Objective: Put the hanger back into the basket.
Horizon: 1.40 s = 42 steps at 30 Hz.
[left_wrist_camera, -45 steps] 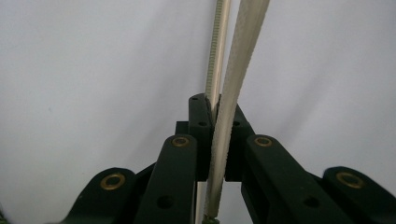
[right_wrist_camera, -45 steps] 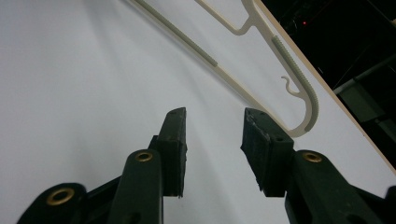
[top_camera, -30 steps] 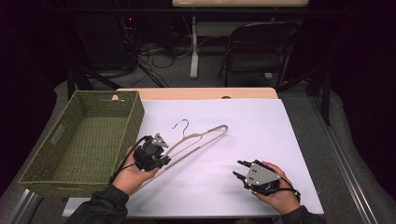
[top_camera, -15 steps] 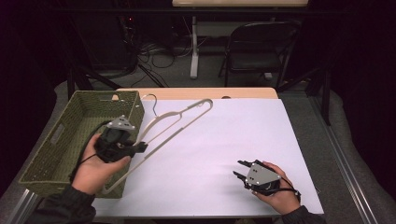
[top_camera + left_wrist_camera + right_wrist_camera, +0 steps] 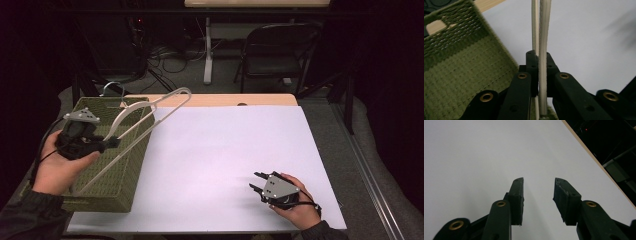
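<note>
A cream-white clothes hanger (image 5: 150, 112) with a metal hook hangs in the air over the green woven basket (image 5: 127, 175) at the table's left. My left gripper (image 5: 111, 143) is shut on one of its bars; in the left gripper view the black jaws pinch the pale hanger bar (image 5: 543, 50), with the basket (image 5: 461, 72) below to the left. My right gripper (image 5: 256, 182) rests on the white table cover near the front right, jaws apart with nothing between them (image 5: 538, 195).
The white sheet (image 5: 225, 150) covers most of the wooden table (image 5: 220, 99). A dark folding chair (image 5: 272, 55) and cables stand on the floor beyond the far edge. The table's right edge (image 5: 599, 165) runs close to my right gripper.
My left hand has carried the hanger up and to the left, from the white sheet to above the basket. The right gripper has stayed where it was.
</note>
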Available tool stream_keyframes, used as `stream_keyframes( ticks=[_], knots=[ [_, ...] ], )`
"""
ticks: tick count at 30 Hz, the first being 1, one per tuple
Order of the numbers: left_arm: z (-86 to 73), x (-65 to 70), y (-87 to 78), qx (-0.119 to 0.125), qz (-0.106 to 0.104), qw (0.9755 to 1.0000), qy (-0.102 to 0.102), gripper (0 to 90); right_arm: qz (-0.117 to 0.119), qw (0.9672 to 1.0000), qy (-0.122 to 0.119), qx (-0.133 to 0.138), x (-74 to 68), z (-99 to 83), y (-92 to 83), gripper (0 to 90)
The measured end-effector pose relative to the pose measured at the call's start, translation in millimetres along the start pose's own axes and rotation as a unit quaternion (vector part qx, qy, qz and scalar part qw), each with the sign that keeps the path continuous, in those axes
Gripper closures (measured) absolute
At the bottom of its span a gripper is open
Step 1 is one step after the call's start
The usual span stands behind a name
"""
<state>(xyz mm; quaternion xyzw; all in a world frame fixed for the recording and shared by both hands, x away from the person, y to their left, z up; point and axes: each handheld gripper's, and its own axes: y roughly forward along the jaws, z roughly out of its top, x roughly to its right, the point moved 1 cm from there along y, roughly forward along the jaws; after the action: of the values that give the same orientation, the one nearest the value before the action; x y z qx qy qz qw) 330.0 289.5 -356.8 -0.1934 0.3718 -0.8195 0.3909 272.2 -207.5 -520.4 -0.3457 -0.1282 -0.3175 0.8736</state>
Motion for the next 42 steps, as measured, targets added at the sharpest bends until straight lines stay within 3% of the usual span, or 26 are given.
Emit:
stream_keyframes(
  ticks=[5,10,12,24,28,36,42],
  knots=[
    [-11.4,-23.9,0.0,-0.003,0.013,0.9997,-0.021,87.3,0.004,0.9999,0.0,-0.011,0.3,-0.2,-0.6,59.7],
    [-18.7,-42.0,-2.3,-0.003,0.019,0.9992,-0.034,87.3,0.003,1.0,0.002,-0.001,0.2,-0.8,1.2,59.7],
    [-23.7,-55.9,-5.6,-0.003,0.025,0.999,-0.038,87.2,0.003,1.0,0.001,-0.001,0.1,-0.9,1.3,59.6],
    [-43.9,-104.1,-14.1,-0.017,0.021,0.9975,-0.066,87.3,0.007,1.0,0.0,-0.004,-0.4,-1.3,2.4,59.5],
    [-51.2,-113.7,-14.1,-0.02,0.01,0.9974,-0.069,87.3,0.007,1.0,0.0,-0.006,-0.5,-1.4,2.5,59.4],
    [-61.9,-122.9,-14.1,-0.019,0.019,0.9976,-0.064,87.3,0.008,1.0,0.002,-0.002,-1.3,-1.8,3.6,59.4],
    [-71.8,-127.9,-4.5,-0.02,0.017,0.998,-0.058,87.3,0.008,1.0,0.001,-0.004,-1.3,-1.8,4.2,59.4]
  ],
)
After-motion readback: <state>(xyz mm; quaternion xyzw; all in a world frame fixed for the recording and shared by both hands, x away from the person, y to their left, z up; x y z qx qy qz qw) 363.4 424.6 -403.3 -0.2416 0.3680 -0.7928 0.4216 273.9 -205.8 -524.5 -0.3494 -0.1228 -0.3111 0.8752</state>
